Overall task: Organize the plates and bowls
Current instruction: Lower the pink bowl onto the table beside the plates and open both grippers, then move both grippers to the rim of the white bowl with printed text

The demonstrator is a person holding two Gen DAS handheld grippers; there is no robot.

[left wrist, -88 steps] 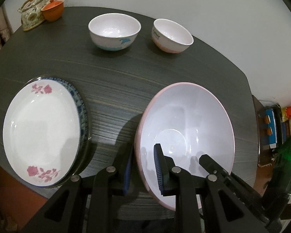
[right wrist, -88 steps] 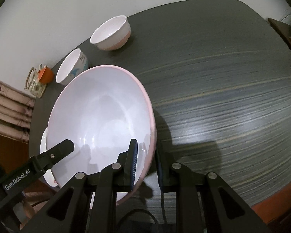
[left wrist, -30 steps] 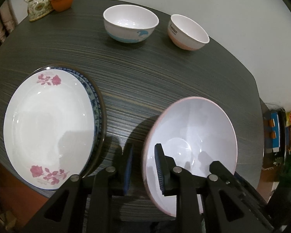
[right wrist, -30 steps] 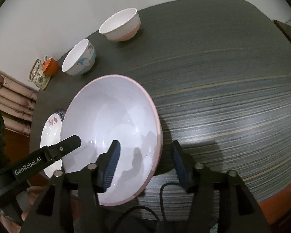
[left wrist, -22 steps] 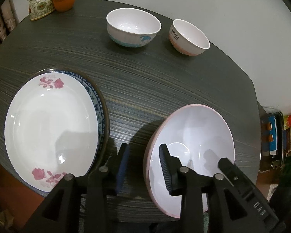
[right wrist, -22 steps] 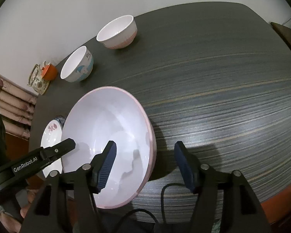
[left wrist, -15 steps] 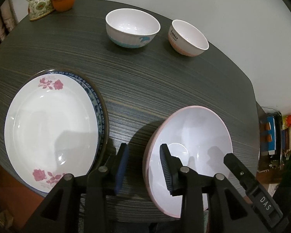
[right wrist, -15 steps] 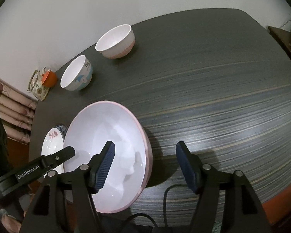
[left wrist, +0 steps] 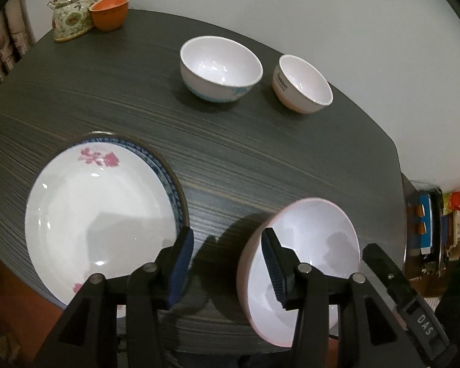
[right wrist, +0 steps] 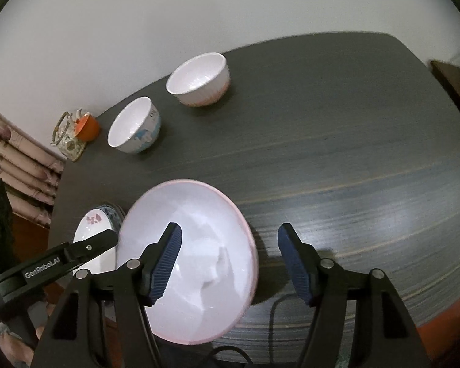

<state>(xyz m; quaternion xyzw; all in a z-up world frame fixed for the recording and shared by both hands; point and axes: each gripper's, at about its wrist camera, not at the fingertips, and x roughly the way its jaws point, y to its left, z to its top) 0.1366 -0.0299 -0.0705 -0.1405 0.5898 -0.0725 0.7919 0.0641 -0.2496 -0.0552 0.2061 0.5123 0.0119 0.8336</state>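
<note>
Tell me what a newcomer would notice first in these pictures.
The big pink bowl at the near table edge draws the eye first, with both open tongs straddling its rim, left tongs and right tongs. Next comes the flowered plate stacked on a blue-rimmed plate to the bowl's left. Two small bowls stand at the far edge.

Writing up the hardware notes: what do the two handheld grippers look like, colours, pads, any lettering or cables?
Both are matte black plastic linkages with silver pivot pins. Left gripper and right gripper each carry ribbed dark-blue pads on the fingers. The left's side bears white "GenRobot.AI" lettering; the right's reads "DAS". A thin black cable loops below the right gripper.
</note>
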